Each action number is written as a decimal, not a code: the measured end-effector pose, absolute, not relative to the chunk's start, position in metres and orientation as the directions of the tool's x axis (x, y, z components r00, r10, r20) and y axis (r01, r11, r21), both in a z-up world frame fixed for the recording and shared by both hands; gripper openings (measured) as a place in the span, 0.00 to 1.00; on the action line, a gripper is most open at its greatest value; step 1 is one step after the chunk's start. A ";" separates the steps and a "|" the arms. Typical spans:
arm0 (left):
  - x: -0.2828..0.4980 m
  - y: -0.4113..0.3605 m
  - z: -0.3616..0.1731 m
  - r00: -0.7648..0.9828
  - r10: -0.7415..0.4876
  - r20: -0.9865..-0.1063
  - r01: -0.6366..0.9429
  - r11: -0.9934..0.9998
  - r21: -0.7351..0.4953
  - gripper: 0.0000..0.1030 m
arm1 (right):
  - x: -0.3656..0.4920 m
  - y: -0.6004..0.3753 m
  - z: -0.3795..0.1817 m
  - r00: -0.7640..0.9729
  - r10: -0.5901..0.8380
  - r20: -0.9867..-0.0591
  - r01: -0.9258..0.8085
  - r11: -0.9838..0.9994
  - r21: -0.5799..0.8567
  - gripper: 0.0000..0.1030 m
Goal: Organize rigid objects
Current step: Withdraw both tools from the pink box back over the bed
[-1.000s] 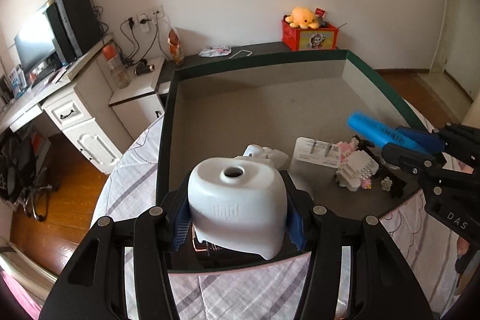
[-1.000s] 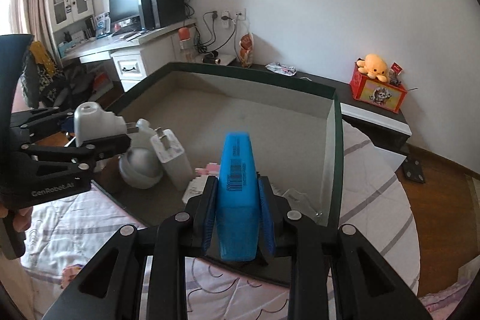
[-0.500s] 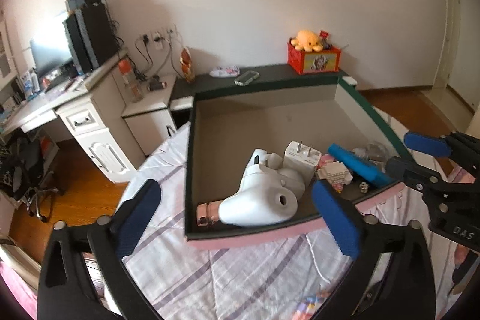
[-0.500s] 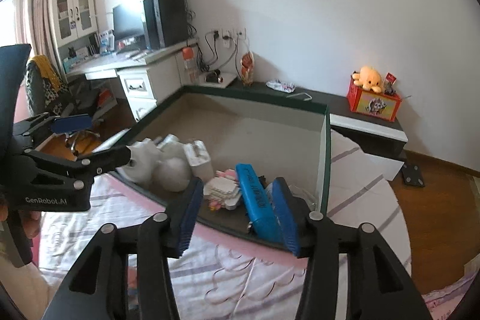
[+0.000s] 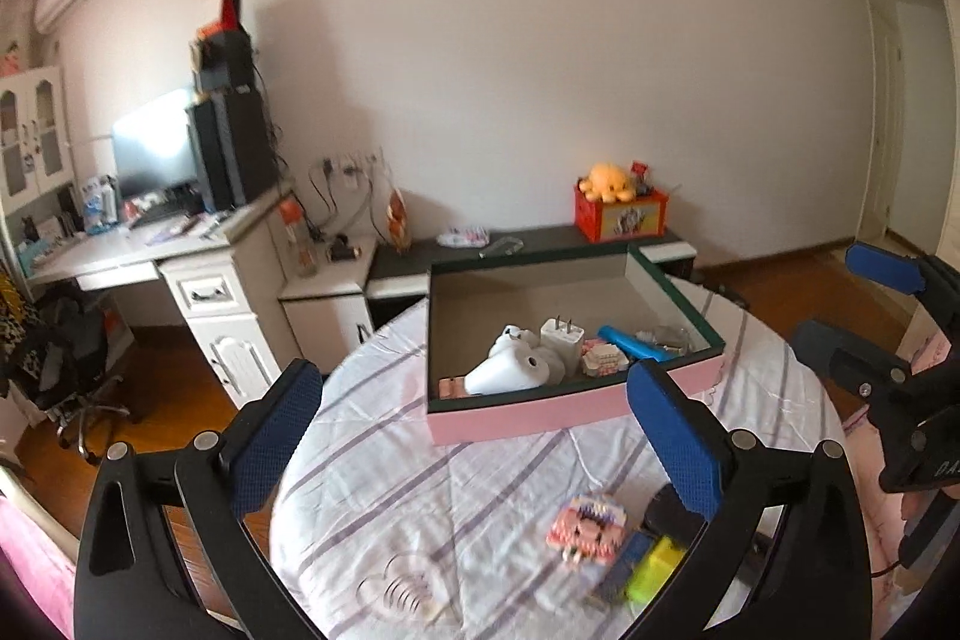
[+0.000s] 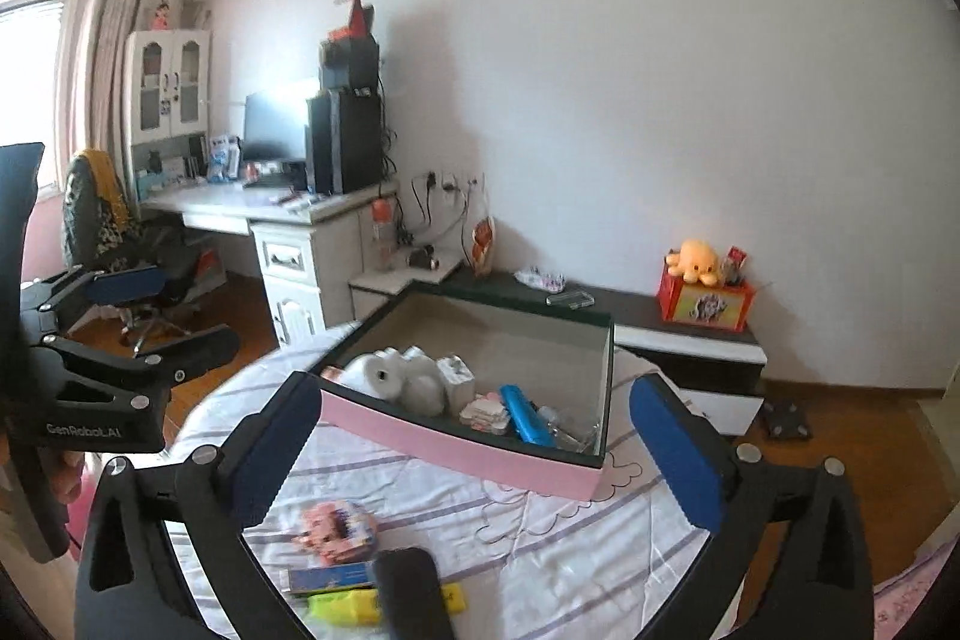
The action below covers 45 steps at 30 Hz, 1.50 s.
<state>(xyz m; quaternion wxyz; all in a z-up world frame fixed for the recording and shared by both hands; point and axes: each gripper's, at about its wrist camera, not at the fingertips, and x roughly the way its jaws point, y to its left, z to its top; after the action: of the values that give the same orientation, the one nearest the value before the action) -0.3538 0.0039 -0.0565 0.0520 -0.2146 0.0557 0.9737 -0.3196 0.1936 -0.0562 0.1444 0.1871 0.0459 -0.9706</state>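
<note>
Striped cloth covers the round table (image 5: pixel 468 508), and nearest the cameras on it lie a pink block toy (image 5: pixel 585 525), a yellow-green piece (image 6: pixel 354 606) and a dark object (image 6: pixel 414 592). Above them the left gripper (image 5: pixel 474 436) and right gripper (image 6: pixel 474 451) both hang with jaws spread wide, holding nothing. Farther on sits the pink-sided box (image 5: pixel 570 409), with a white bottle (image 5: pixel 507 373) on its side, a white plug adapter (image 5: pixel 561 338) and a blue tube (image 6: pixel 527 421) inside.

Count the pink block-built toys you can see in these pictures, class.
2: one pink block toy inside the box, another on the tablecloth before it. More may be hidden.
</note>
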 end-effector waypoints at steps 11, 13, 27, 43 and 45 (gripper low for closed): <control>-0.263 -0.013 -0.071 -0.944 0.042 -0.328 -0.082 -0.991 0.110 1.00 | -0.232 0.189 -0.056 -0.927 -0.257 -0.273 0.275 -0.961 -0.030 1.00; -0.255 -0.014 -0.073 -0.945 0.034 -0.326 -0.077 -0.990 0.120 1.00 | -0.221 0.188 -0.059 -0.927 -0.258 -0.274 0.274 -0.961 -0.024 1.00; -0.236 -0.003 -0.081 -0.937 0.072 -0.341 -0.122 -0.984 0.128 1.00 | -0.195 0.191 -0.071 -0.926 -0.228 -0.301 0.252 -0.967 -0.045 1.00; -0.268 0.013 -0.132 -0.843 0.137 -0.520 -0.229 -0.967 0.116 1.00 | -0.239 0.202 -0.144 -0.832 -0.186 -0.523 0.246 -0.968 -0.047 1.00; -0.274 0.014 -0.139 -0.827 0.135 -0.545 -0.232 -0.966 0.113 1.00 | -0.251 0.201 -0.162 -0.796 -0.177 -0.579 0.254 -0.966 -0.053 1.00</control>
<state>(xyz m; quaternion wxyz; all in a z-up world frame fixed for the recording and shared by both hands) -0.2739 0.0138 -0.1389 0.0962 -0.2776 0.0874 0.9519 -0.2513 0.2013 -0.1617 0.1139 0.2983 0.0638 -0.9455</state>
